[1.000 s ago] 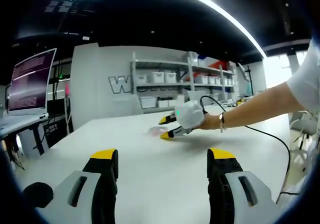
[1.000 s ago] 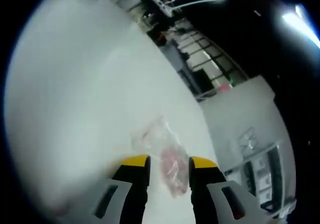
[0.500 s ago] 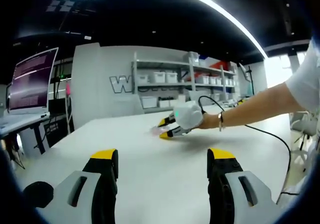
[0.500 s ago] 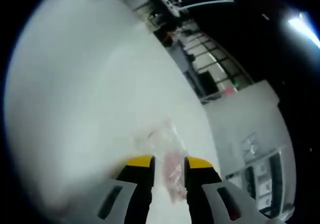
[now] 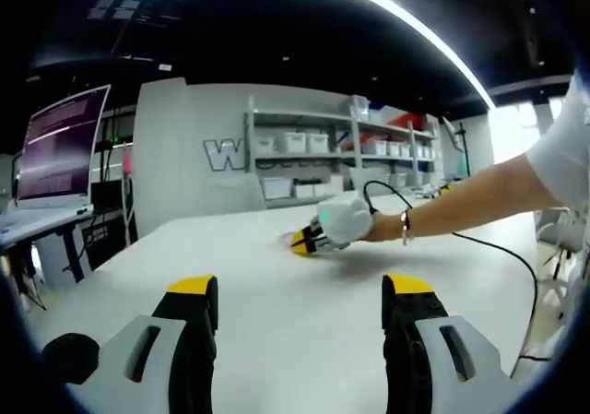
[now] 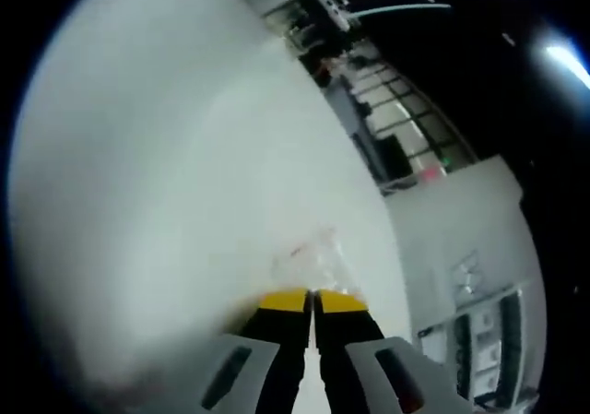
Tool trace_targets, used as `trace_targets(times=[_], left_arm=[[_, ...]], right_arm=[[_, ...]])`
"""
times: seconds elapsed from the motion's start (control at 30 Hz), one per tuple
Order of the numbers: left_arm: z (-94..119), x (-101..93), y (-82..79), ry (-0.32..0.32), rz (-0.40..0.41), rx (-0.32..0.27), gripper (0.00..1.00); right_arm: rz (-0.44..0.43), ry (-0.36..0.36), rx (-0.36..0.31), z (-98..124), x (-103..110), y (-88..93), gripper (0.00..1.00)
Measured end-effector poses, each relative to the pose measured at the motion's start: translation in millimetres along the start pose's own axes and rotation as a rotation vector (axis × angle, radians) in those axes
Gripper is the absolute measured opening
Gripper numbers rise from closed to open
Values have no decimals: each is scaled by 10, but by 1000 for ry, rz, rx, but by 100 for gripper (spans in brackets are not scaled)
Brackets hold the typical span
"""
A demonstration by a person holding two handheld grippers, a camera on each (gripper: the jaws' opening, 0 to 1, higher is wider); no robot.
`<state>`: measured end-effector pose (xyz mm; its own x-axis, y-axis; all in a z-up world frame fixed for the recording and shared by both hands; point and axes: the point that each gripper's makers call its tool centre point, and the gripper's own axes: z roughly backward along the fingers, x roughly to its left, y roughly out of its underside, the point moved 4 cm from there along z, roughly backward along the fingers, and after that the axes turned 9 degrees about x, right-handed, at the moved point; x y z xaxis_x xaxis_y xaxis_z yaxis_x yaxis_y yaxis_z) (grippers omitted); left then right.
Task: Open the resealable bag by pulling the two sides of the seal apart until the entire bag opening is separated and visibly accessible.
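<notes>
In the right gripper view a clear resealable bag (image 6: 312,259) lies flat on the white table (image 6: 157,174), and my right gripper (image 6: 312,301) has its yellow-tipped jaws shut on the bag's near end. The part of the bag under the jaws is hidden. In the left gripper view my left gripper (image 5: 300,289) stands open low over the table (image 5: 277,303), nothing between its fingers. Farther off in that view the right gripper (image 5: 304,241), held by a person's hand, rests its tips on the tabletop where the bag (image 5: 286,240) barely shows.
A person's bare arm (image 5: 461,207) reaches in from the right, with a black cable (image 5: 502,253) trailing over the table. A monitor (image 5: 60,147) stands at the left edge. Shelves with white bins (image 5: 313,156) line the back wall.
The right gripper's jaws have closed from wide apart to together on the bag's near end, and it has dipped toward the table. The left gripper has not moved.
</notes>
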<state>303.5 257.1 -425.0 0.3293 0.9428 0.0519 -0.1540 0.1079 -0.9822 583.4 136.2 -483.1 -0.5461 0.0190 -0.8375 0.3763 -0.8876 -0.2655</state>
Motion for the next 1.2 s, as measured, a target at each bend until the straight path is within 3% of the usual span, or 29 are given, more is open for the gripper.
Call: trace_targets(times=[0.2, 0.37, 0.5, 0.57, 0.87, 1.2], left_arm=[[15, 15, -21, -6, -1, -7, 71], [31, 28, -19, -10, 0, -8, 71], [33, 25, -16, -10, 0, -8, 71], [31, 14, -15, -7, 1, -7, 71], [41, -26, -40, -4, -8, -12, 71], [67, -58, -68, -4, -20, -10, 71]], right_arm=[[-117, 2, -6, 34, -55, 44, 0], [-331, 47, -49, 140, -255, 106, 0], [-565, 84, -70, 221, -500, 269, 0], [-641, 95, -76, 240, -598, 337, 0], [-763, 146, -105, 401, -844, 555, 0], [-792, 172, -137, 524, -936, 483, 0]])
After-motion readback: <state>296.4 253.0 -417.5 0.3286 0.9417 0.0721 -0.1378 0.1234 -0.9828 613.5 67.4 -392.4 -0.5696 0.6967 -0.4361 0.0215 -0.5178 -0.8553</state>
